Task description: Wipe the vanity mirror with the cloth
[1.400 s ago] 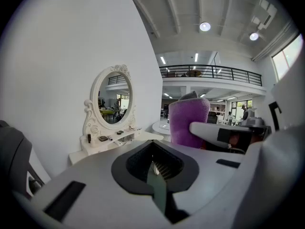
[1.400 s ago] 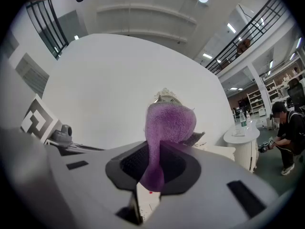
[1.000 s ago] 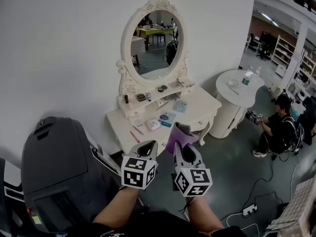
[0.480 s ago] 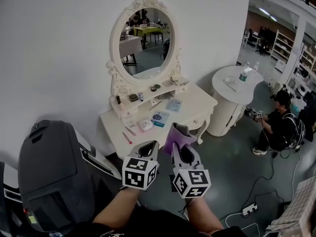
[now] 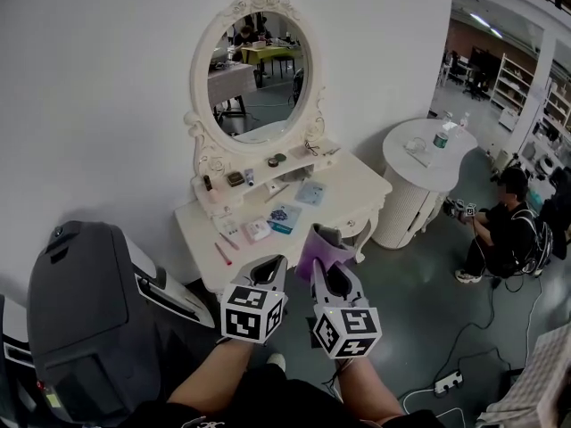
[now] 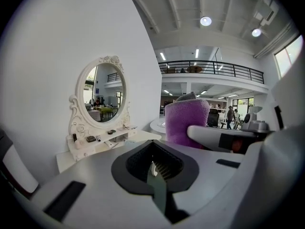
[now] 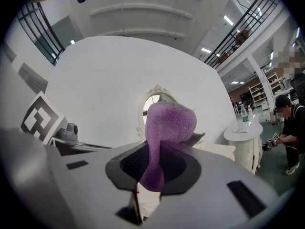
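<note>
Right gripper point(image 5: 328, 270) pinching the cloth point(image 5: 322, 244), left gripper point(image 5: 270, 267) squeezed closed, empty. Cluttered dresser point(image 5: 361, 188) fronts the mirror point(image 5: 254, 69) — open floor point(image 5: 419, 301) between, gray case point(image 5: 80, 301) left.

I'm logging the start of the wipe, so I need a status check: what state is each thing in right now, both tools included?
left tool: shut, nothing in it.
right tool: shut on the cloth.
cloth: pinched at one end, the rest bunched above the jaws.
vanity mirror: upright on the dressing table, not yet touched by the cloth.
bottle: upright on the round table.
</note>
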### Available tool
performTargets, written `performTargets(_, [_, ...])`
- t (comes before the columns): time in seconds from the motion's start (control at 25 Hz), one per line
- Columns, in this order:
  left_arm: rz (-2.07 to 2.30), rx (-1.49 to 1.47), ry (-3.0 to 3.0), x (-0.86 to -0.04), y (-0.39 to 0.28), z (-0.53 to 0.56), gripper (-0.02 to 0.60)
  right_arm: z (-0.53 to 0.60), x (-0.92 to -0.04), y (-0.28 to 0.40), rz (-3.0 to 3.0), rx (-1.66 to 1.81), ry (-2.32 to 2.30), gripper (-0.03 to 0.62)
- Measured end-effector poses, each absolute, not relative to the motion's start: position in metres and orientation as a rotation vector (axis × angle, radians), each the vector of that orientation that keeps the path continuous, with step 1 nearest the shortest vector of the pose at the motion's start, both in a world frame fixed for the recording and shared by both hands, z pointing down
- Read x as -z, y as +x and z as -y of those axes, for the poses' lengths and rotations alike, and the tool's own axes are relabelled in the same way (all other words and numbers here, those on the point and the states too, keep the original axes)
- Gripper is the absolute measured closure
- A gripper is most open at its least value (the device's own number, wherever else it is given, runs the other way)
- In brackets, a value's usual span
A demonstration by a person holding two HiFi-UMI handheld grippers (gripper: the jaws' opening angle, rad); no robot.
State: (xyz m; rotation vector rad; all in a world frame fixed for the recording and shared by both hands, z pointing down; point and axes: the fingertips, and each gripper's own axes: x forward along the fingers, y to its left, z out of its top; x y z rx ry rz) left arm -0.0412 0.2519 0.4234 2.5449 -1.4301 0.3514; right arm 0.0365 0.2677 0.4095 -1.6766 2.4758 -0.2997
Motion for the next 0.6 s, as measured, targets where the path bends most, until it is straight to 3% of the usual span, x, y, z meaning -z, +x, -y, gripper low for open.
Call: performTargets(0.6, [1.387,-0.306,2.545,-0.434,-0.032,-0.147,0.58,-0.163,-0.416,0.037,-2.499,0.27,-1.716,0.534])
